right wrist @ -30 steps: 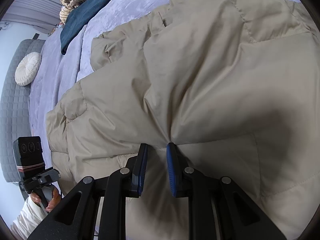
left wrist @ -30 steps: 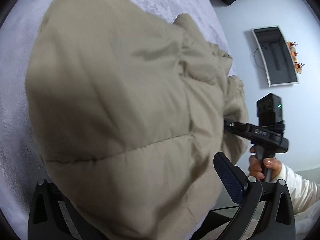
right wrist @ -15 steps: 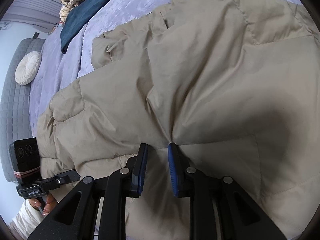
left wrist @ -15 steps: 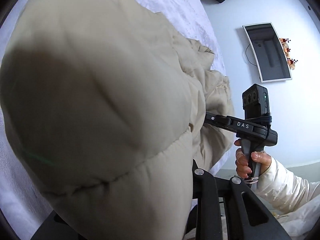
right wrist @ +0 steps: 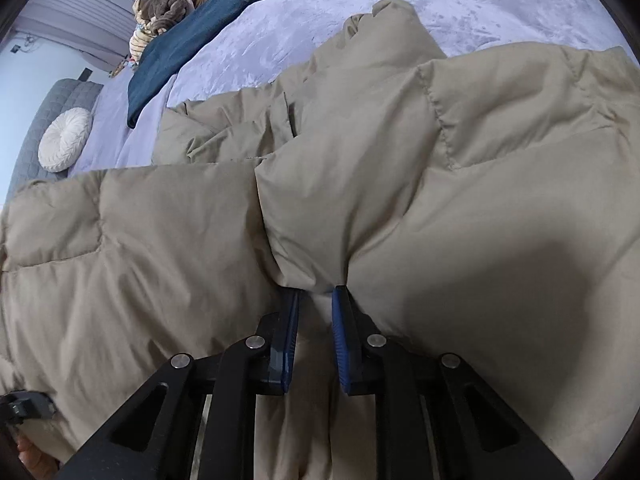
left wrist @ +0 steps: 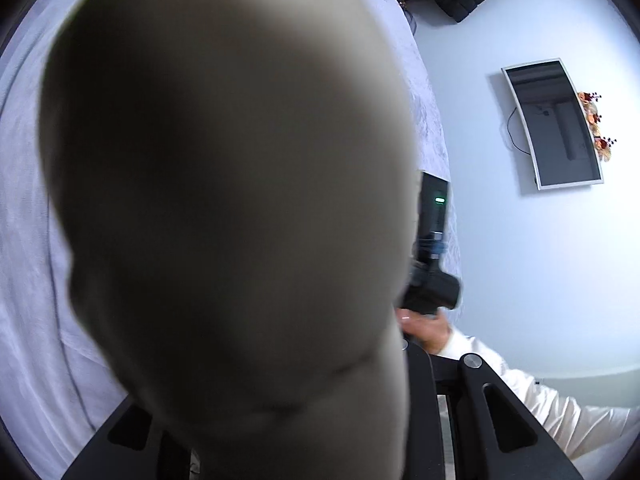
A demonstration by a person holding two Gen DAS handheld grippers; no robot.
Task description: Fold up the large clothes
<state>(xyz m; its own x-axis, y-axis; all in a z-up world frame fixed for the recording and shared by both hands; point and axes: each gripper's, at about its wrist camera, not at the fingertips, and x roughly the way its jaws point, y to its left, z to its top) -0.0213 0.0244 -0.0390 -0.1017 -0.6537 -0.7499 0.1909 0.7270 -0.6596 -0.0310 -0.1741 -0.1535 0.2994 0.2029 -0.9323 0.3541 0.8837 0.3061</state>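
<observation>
We see the beige puffer jacket [right wrist: 400, 200] spread across the lavender bed [right wrist: 360, 8], its far edge stopping short of open bedspread from eleven to one o'clock; jeans [right wrist: 188, 44] lie well apart at ten. Our right hand-held gripper [right wrist: 314, 300] is closing, its blue pads [right wrist: 340, 332] narrow and pinching a fold of the jacket at six o'clock. In the left wrist view, lifted jacket fabric [left wrist: 224, 200] fills the frame and hides our left hand-held gripper's tips; it appears clenched on that fabric. Bare wall [left wrist: 520, 280] lies at three o'clock.

black linkages, blue fingers [right wrist: 289, 332], white sleeve [left wrist: 560, 412]
</observation>
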